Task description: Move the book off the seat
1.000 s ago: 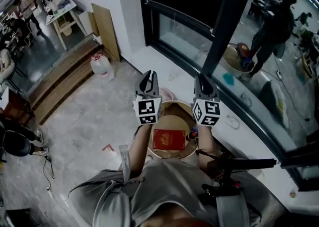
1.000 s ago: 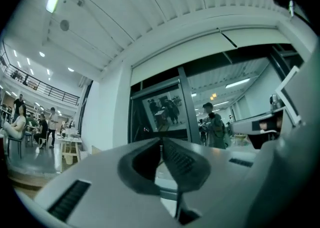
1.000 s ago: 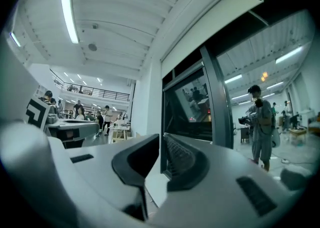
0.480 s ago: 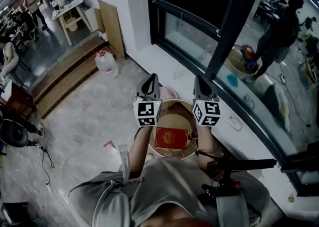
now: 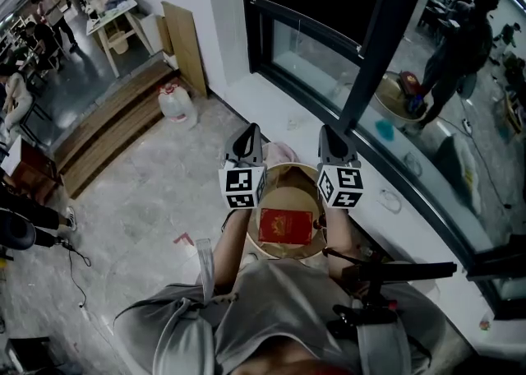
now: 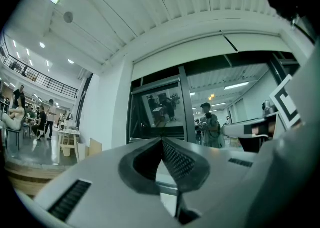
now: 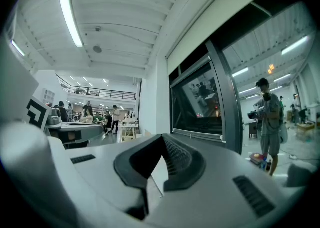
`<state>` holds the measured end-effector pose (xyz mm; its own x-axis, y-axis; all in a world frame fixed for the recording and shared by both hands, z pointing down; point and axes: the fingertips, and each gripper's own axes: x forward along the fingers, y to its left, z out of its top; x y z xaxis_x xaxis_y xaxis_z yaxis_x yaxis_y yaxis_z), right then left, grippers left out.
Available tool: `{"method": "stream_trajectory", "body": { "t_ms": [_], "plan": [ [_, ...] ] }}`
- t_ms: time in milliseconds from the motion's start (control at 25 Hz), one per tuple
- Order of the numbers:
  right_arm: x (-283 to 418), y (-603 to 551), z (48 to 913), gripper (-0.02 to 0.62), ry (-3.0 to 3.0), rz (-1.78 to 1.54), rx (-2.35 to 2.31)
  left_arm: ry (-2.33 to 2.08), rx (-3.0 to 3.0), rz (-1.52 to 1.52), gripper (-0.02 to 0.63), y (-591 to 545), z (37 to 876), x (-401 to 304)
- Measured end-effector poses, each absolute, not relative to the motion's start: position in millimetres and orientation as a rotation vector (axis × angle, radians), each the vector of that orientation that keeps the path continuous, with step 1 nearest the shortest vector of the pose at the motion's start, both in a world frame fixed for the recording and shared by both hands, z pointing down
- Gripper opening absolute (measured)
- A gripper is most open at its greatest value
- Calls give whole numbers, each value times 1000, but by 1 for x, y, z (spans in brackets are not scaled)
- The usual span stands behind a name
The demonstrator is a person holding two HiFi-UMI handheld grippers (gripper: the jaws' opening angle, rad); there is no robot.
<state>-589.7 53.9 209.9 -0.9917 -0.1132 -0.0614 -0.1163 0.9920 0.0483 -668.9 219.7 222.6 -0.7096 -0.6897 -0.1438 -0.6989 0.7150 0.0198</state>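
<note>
A red book [image 5: 285,225] lies flat on the round wooden seat [image 5: 285,182] of a stool right below me in the head view. My left gripper [image 5: 245,139] is held above the seat's left rim, and my right gripper [image 5: 333,140] above its right rim. Both point up and away from the book. In the left gripper view the left gripper [image 6: 161,141] has its jaws shut with nothing between them. The right gripper [image 7: 162,137] in its own view is also shut and empty. Neither gripper view shows the book.
A dark-framed window wall [image 5: 345,53] with a white sill [image 5: 411,225] runs past the stool on the right. A plastic water jug [image 5: 177,104] and a wooden board [image 5: 185,44] stand at the far left by the wall. Wooden steps [image 5: 99,139] lead down left.
The head view has shifted slightly, so the book and stool sit a little more to the right. Both grippers keep their places above the seat.
</note>
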Motion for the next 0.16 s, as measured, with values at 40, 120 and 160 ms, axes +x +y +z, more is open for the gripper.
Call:
{"method": "stream_trajectory", "body": {
  "t_ms": [40, 120, 160],
  "plan": [
    [-589, 54, 211, 14, 3078, 81, -179, 2792, -1136, 110, 9, 220, 223, -668],
    [-587, 55, 212, 14, 3082, 81, -182, 2786, -1133, 105, 9, 222, 222, -666],
    [-586, 55, 213, 14, 3083, 80, -183, 2782, -1132, 102, 9, 222, 221, -665]
  ]
}}
